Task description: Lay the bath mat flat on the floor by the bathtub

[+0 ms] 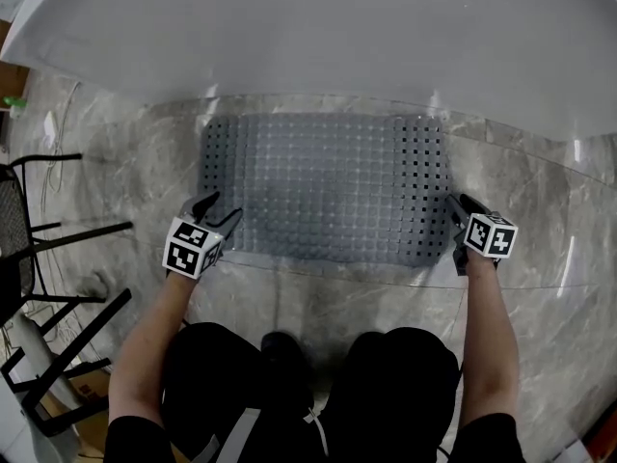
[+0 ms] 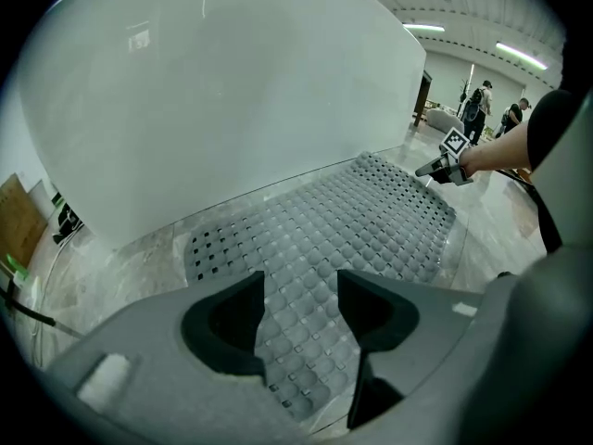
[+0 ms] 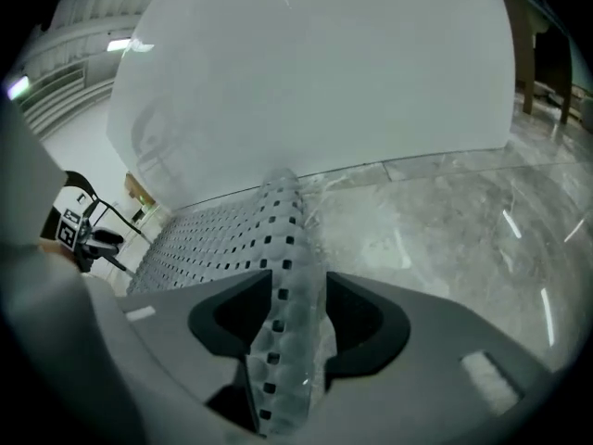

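The grey rubber bath mat (image 1: 328,186), studded with rows of bumps and punched with square holes toward its short ends, is spread on the pale marble floor (image 1: 540,210) with its long axis running side to side, parallel to and just beside the curved wall of the white bathtub (image 1: 337,37). Nearly all of it looks flat. The exception is the right short end, where the right gripper view shows a strip of the holed border (image 3: 283,248) rising off the floor and running up between the jaws. The right gripper (image 1: 463,204) sits at that end's near corner, so the mat lies ahead of it and inward, toward the person's left. Its jaws stand fairly wide around the strip and seem to be flanking it loosely, not pinching it. The left gripper (image 1: 220,210) hovers at the near left corner with its jaws wide and nothing clamped. Only the flat face of the mat (image 2: 352,221) shows through the gap below them. Each hand is thus nearest its own short end, and the right one has the only part not yet down. The remaining step is probably to let that edge settle and draw the gripper back toward the person without dragging the corner. Black-clad knees fill the foreground, and a black metal frame (image 1: 39,230) stands well off to the left.
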Demonstrator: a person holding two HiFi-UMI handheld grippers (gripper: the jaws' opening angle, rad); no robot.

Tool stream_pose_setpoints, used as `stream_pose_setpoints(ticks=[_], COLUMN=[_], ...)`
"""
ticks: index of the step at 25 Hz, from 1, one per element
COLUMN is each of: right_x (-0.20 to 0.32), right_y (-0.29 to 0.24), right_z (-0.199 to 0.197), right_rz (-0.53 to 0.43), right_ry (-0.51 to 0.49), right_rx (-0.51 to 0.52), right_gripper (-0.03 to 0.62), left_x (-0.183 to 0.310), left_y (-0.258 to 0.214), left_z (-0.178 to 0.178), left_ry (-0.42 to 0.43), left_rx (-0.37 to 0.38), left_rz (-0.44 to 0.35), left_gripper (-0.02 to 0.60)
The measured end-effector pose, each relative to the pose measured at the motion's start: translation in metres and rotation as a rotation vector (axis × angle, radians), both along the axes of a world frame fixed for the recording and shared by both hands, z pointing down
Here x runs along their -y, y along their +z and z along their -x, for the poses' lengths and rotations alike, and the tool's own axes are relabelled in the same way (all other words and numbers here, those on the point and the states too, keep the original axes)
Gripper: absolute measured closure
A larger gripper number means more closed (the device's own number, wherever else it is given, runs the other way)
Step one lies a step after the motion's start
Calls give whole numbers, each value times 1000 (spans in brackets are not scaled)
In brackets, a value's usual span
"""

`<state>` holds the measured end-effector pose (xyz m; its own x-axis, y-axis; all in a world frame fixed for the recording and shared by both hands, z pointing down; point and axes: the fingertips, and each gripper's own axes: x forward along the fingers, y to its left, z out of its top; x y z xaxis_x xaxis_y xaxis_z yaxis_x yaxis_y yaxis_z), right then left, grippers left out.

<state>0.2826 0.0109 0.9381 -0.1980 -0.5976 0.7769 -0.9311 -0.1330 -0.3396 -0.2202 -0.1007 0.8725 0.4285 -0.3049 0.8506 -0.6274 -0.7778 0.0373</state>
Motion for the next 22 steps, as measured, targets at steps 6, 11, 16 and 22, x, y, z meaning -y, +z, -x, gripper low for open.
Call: stream_pose_setpoints(ticks=[6,11,16,22], right_x=[0,17,31,33], right_y=[17,-16,-73,-112], right_z=[33,71,95,147], right_rz=[61,-59,-264,-348], right_ry=[-41,-136,-135,-284], right_rx=[207,255,427,599], right_gripper=[326,337,408,505], left_x=[-3,-4,-4,-5], left_y=[-6,-5,-3,1], left_z=[1,-1,-4,-3], left_ry=[7,11,11,5], left_rx=[9,13,13,16], left_rz=[2,5,11,20], left_gripper=[327,327,327,327])
